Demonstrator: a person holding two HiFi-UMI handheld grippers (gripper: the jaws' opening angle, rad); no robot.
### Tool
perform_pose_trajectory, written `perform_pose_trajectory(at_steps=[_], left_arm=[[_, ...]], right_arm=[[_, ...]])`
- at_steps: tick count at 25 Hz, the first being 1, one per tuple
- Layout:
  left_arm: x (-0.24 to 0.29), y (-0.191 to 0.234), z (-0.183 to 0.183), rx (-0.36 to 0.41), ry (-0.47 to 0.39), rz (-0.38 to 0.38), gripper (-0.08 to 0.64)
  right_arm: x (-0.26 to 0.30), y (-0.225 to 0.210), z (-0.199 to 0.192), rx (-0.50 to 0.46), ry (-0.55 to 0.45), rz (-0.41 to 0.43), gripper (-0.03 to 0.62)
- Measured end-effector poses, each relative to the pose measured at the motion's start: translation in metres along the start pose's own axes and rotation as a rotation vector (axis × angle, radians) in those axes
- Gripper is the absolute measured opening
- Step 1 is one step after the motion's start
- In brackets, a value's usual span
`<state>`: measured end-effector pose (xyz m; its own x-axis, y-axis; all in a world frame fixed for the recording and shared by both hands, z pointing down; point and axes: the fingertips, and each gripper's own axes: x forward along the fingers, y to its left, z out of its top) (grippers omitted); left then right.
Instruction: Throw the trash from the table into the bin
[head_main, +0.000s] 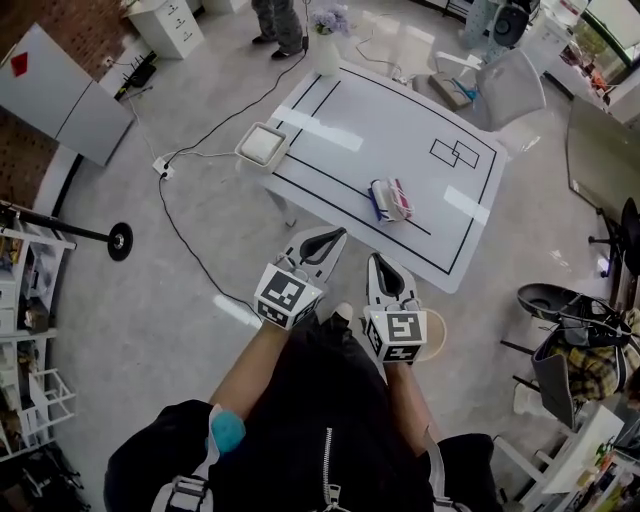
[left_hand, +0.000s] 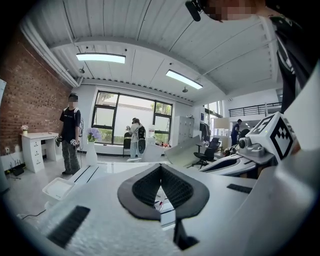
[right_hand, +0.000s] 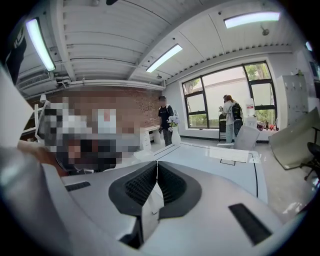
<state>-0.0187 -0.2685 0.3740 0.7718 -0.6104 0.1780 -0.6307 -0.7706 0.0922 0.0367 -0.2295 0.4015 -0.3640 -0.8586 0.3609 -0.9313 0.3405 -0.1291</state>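
Black jacket (head_main: 300, 430) fills the bottom of the head view, and just beyond it the left gripper (head_main: 330, 240) and right gripper (head_main: 380, 265) sit side by side short of the table (head_main: 400, 130), both pointing toward its near edge. Each gripper's own view shows its jaws closed tip to tip with nothing between them. The trash, a flat red, white and blue packet (head_main: 390, 198), lies near the middle of the near edge, just inside the black line, untouched. What I take for the bin (head_main: 262, 145) is a white square container standing just off the table's left corner, well apart from the packet. The main risk is that a gripper reaches the packet with its jaws closed: shut tips would only push it across the smooth top or off the edge. The packet also looks thin and slick, so a shallow pinch could slip and drop it on the way to the bin. The grippers are close together and could knock each other if both go for it. Near the bin, a cable (head_main: 190, 240) trails across the floor and could catch a foot. A vase (head_main: 327, 48) stands at the far-left corner, where a wide swing might tip it.
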Motion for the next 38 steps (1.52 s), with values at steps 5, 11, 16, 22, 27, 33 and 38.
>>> perform_pose_trajectory(at_steps=[5, 11, 16, 22, 27, 33, 38], left_arm=[[0.02, 0.001, 0.007, 0.002, 0.0, -0.023, 0.005], [0.058, 0.008, 0.011, 0.01, -0.004, -0.09, 0.005], [0.089, 0.017, 0.016, 0.016, -0.005, -0.146, 0.005], [0.112, 0.036, 0.018, 0.007, -0.005, -0.174, 0.005], [0.122, 0.043, 0.017, 0.004, 0.003, -0.189, 0.005], [0.127, 0.052, 0.014, 0.009, 0.015, -0.192, 0.005], [0.125, 0.064, 0.011, -0.007, 0.025, -0.175, 0.005]], right_arm=[[0.004, -0.012, 0.004, 0.018, 0.0, -0.014, 0.011], [0.019, -0.038, 0.012, 0.029, -0.001, -0.072, 0.011], [0.034, -0.061, 0.022, 0.05, -0.001, -0.125, 0.011], [0.054, -0.076, 0.032, 0.044, -0.003, -0.158, 0.011], [0.068, -0.089, 0.028, 0.025, 0.017, -0.169, 0.011], [0.091, -0.101, 0.026, -0.007, -0.009, -0.155, 0.011], [0.107, -0.103, 0.019, -0.025, 0.013, -0.136, 0.012]])
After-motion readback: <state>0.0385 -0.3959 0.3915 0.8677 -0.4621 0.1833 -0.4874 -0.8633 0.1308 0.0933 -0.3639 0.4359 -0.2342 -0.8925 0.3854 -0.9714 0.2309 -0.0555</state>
